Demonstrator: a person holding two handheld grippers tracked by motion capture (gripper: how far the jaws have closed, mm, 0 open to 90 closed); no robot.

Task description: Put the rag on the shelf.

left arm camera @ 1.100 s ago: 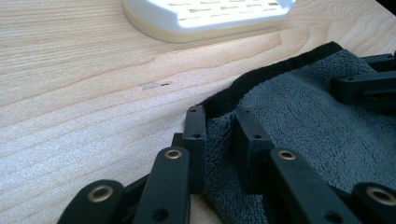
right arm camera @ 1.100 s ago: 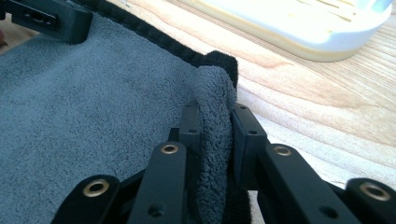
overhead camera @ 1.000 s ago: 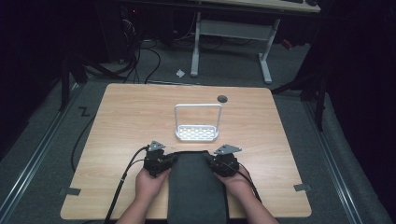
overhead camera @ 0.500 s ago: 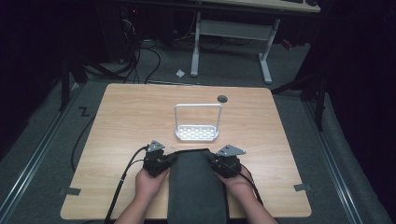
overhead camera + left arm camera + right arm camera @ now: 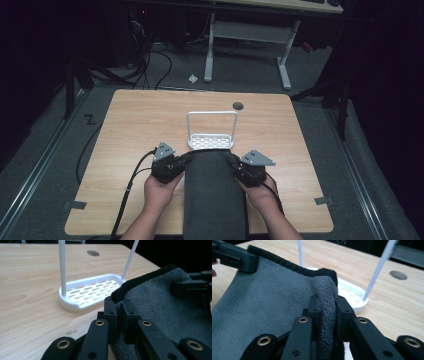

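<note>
The grey towel [image 5: 214, 195] hung stretched at the table's [image 5: 125, 130] 6 o'clock edge. The left gripper [image 5: 119, 308] pinched its left corner, the right gripper [image 5: 327, 305] its right. White rack [image 5: 211, 131] sat just beyond, at 12.

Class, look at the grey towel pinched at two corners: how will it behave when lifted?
The towel looks floppy: it bunches between the right gripper. It will probably sag between there and the left gripper. Its fleecy pile likely resists slipping.
</note>
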